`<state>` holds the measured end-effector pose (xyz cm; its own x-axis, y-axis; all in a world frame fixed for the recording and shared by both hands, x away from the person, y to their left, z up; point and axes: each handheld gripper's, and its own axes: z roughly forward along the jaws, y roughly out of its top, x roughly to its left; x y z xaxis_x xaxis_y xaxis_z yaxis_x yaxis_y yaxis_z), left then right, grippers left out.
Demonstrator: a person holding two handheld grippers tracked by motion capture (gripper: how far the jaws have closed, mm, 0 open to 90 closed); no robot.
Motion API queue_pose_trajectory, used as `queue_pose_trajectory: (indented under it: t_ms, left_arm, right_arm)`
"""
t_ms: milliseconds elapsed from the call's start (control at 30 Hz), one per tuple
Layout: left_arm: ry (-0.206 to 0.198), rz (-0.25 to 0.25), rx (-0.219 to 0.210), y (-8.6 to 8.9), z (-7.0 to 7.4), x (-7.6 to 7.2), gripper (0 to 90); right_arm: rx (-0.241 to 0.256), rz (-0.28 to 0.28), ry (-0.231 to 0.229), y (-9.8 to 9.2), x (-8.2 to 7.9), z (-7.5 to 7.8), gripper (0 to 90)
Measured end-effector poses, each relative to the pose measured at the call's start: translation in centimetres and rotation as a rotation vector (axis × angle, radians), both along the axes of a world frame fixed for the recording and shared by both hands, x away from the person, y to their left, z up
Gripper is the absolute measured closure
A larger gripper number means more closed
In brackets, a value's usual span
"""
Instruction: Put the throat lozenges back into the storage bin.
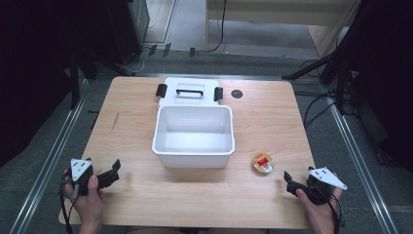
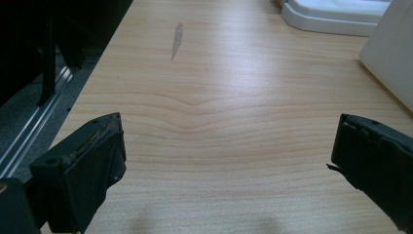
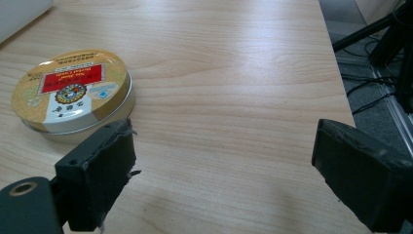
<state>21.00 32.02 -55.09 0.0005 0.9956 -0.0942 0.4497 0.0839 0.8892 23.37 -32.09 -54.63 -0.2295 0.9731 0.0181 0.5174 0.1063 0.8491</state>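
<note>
Grippers resting wide open at the near corners of the wooden table (image 1: 272, 126).

Right gripper (image 1: 290, 184), jaws spread and empty, sits just beside the round gold tin with a red label (image 1: 262, 164); left gripper (image 1: 113, 171) gapes over bare wood near the white plastic box (image 1: 193, 155).

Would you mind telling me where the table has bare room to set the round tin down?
Bare wood lies left of the white bin, out to the table edge, and along the near edge between the left gripper and right gripper. The back middle is crowded: the lid lies right behind the bin. The tin sits near the bin's right front corner.
</note>
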Motion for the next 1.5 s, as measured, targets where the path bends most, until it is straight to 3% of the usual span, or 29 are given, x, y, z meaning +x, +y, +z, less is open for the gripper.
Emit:
queue_pose_trajectory:
  t_ms: [433,600,800,900,1133,1200,1500]
  left_arm:
    - [0.004,-0.016,-0.003,0.0,0.0,-0.2,0.0]
    - [0.004,-0.013,-0.024,0.2,0.0,-0.3,0.0]
    - [0.004,-0.013,-0.016,0.1,0.0,-0.3,0.0]
    - [0.004,-0.009,-0.016,0.1,0.0,-0.4,0.0]
    - [0.004,-0.009,-0.014,0.1,0.0,-0.4,0.0]
    - [0.004,-0.01,-0.014,0.1,0.0,-0.4,0.0]
    - [0.005,-0.011,-0.015,0.1,0.0,-0.4,0.0]
  right_arm:
    - [0.02,0.036,0.04,0.3,0.2,0.4,13.2]
    - [0.032,0.045,0.061,0.9,0.4,1.4,13.3]
    - [0.022,0.034,0.07,1.0,0.6,2.7,13.4]
    - [0.039,0.043,0.092,1.0,0.7,3.3,13.3]
    - [-0.024,0.088,0.135,2.0,1.2,4.3,10.6]
    - [-0.03,0.085,0.15,2.3,1.5,4.6,10.4]
    - [-0.061,0.167,0.231,3.4,3.0,6.0,3.8]
